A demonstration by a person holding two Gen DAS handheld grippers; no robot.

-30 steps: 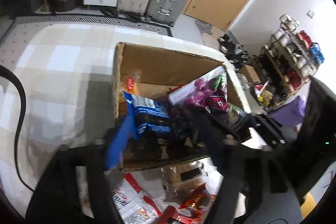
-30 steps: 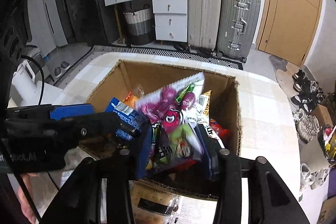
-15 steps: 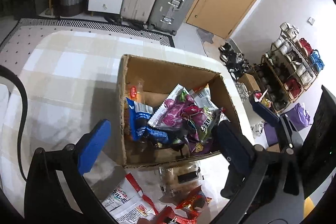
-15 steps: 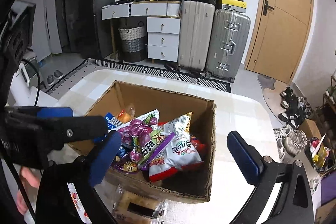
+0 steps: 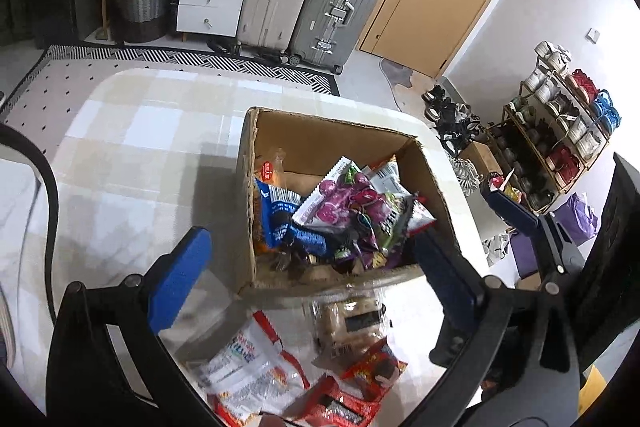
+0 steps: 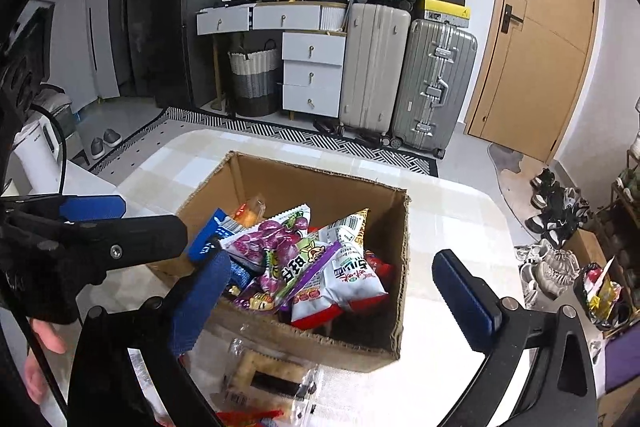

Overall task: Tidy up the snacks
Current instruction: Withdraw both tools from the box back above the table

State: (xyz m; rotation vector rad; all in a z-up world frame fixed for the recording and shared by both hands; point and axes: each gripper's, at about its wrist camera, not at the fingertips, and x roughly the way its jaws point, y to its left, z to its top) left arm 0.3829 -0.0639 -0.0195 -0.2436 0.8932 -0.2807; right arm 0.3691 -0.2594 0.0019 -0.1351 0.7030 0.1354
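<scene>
An open cardboard box stands on the checked table. Inside lie several snack packs: a purple pack, a blue pack, a white and red pack. My left gripper is open and empty above the box's near edge. My right gripper is open and empty over the box's near side. Loose packs lie on the table in front of the box: a clear cracker pack, a white and red pack, red packs.
The left gripper's body sits at the left of the right wrist view. Suitcases, white drawers and a basket stand past the table's far edge. A shoe rack is at the right.
Both grippers let go of their snack packs into the box, opened wide and drew back and up. The purple and blue packs now lie in the box.
</scene>
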